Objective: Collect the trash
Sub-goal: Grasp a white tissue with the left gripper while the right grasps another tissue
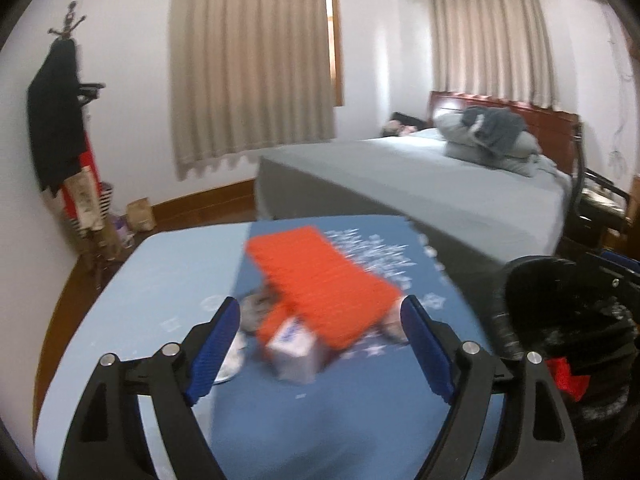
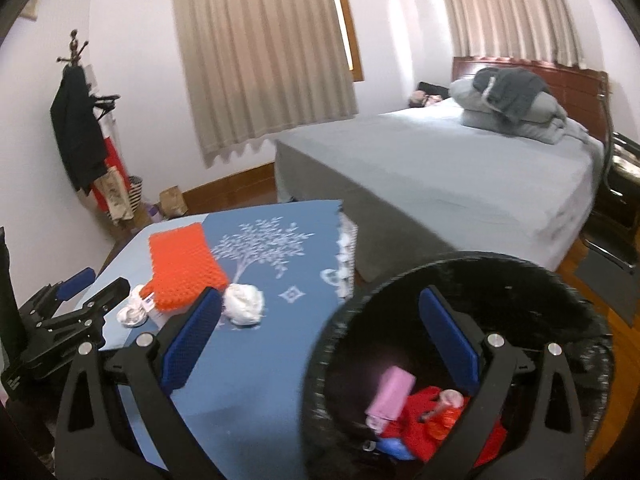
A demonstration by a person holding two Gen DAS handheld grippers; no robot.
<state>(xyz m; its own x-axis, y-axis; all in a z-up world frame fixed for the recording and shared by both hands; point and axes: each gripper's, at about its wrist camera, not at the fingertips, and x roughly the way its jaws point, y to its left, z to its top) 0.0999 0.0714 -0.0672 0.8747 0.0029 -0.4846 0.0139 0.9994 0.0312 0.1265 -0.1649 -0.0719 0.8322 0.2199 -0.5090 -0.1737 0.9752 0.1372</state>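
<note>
My left gripper (image 1: 320,306) stands open low over the blue-clothed table (image 1: 360,420). A blurred orange bumpy pack (image 1: 320,284) and a small white carton (image 1: 294,346) lie just beyond its tips, untouched. In the right wrist view the left gripper (image 2: 104,280) is left of the orange pack (image 2: 180,268). A crumpled white paper ball (image 2: 244,304) lies beside the pack. My right gripper (image 2: 320,296) is open and holds nothing, its right finger over the black-lined trash bin (image 2: 460,276). Inside the bin lie a pink piece (image 2: 390,396) and red rubbish (image 2: 424,420).
The bin (image 1: 560,320) stands at the table's right edge. A grey bed (image 2: 440,176) with a folded quilt fills the far right. A coat stand (image 2: 76,128) and a paper bag (image 2: 172,200) are by the left wall. A small white cup (image 2: 132,312) sits near the orange pack.
</note>
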